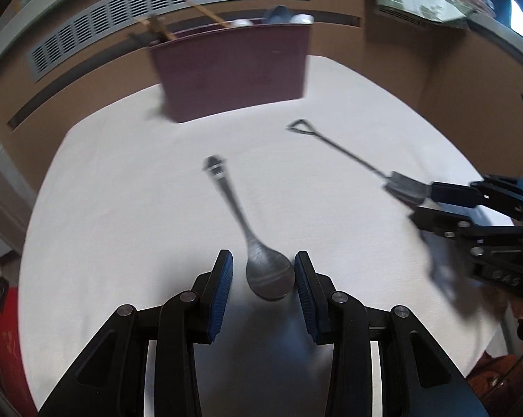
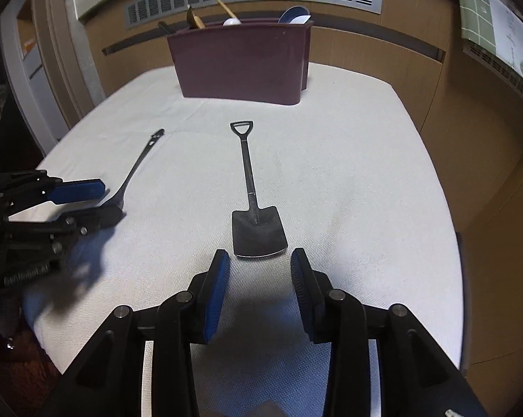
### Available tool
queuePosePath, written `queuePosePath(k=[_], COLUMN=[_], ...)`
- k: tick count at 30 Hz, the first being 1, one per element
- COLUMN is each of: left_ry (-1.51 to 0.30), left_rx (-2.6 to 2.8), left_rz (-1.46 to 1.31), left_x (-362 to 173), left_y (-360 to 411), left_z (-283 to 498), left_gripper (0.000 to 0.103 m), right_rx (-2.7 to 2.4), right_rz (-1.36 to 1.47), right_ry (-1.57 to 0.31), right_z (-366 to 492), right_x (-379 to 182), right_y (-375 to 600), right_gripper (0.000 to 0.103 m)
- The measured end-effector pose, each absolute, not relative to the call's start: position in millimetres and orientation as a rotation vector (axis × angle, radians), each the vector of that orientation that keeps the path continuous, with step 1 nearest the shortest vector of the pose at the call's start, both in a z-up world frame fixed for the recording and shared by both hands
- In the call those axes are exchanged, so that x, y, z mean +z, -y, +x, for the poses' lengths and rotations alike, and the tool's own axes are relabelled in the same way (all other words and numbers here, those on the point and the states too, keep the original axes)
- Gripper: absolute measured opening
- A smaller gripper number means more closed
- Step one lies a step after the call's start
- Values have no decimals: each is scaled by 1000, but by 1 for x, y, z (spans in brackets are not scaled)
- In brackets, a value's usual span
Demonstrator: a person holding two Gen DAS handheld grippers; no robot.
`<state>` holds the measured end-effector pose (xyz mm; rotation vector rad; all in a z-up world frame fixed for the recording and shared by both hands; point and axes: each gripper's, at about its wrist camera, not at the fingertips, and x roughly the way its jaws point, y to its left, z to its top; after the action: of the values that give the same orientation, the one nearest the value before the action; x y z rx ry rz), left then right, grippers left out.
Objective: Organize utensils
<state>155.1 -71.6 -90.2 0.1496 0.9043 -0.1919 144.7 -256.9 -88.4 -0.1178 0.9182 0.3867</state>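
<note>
A metal spoon (image 1: 258,264) lies on the white table, its bowl between the open blue-padded fingers of my left gripper (image 1: 263,264); its handle points away toward the holder. In the right wrist view the spoon's handle (image 2: 140,163) shows beside my left gripper (image 2: 101,201). A small black shovel-shaped utensil (image 2: 256,222) lies in front of my open right gripper (image 2: 259,260), blade toward me, just beyond the fingertips. In the left wrist view the shovel (image 1: 348,156) lies at the right, and my right gripper (image 1: 421,201) is at its blade.
A maroon utensil holder (image 2: 240,62) stands at the table's far edge with wooden handles and a blue-and-white spoon in it; it also shows in the left wrist view (image 1: 233,73). The white tablecloth (image 2: 365,173) covers the table. A brown wall with a grey vent is behind.
</note>
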Motion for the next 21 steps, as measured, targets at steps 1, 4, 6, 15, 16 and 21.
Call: queuePosePath(k=[1, 4, 6, 15, 16, 21], left_ry=[-906, -910, -911, -896, -894, -890], left_rx=[-176, -169, -212, -245, -245, -247], left_rz=[142, 94, 56, 44, 43, 9], left_x=[-91, -92, -93, -95, -95, -97], left_y=[63, 35, 25, 24, 24, 20], left_z=[154, 149, 145, 142, 141, 144], left_gripper=[38, 38, 38, 38, 38, 38], right_rx=[390, 389, 394, 361, 346, 260], right_rz=[-125, -154, -166, -177, -181, -162], right_ry=[-920, -916, -901, -873, -849, -681], right_z=[145, 146, 149, 167, 165, 154], right_x=[-88, -88, -89, -88, -85, -50], right_y=[256, 251, 249, 243, 244, 256], right_gripper=[36, 36, 36, 31, 31, 28])
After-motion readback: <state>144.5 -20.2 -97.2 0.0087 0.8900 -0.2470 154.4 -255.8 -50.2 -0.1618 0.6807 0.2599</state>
